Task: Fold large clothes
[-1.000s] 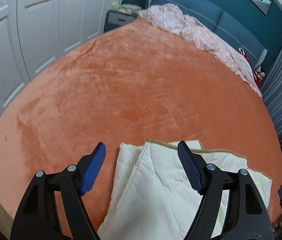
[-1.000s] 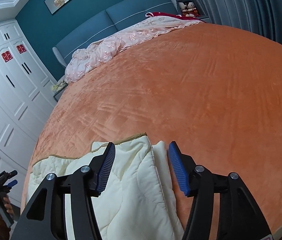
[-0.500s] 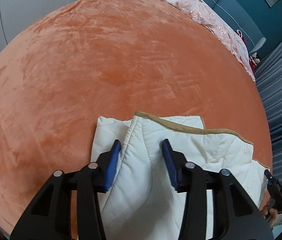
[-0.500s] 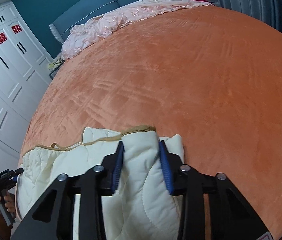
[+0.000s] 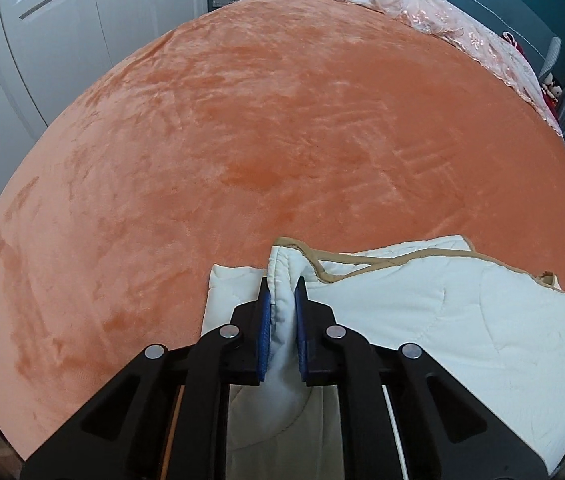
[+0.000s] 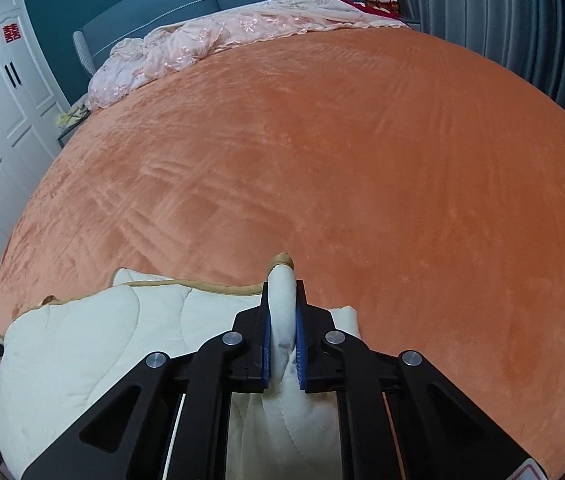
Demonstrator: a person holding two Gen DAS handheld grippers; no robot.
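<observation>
Both grippers pinched on the cream quilted garment at the near edge of the bed

The left gripper (image 5: 281, 304) is clamped on a bunched, tan-trimmed corner of the cream quilted garment (image 5: 442, 320), which lies on the orange bedspread (image 5: 282, 140); the right gripper (image 6: 281, 304) is clamped on the opposite corner. The step looks like a two-corner pickup for a fold; next likely calls for lifting both together and carrying them evenly across.
</observation>
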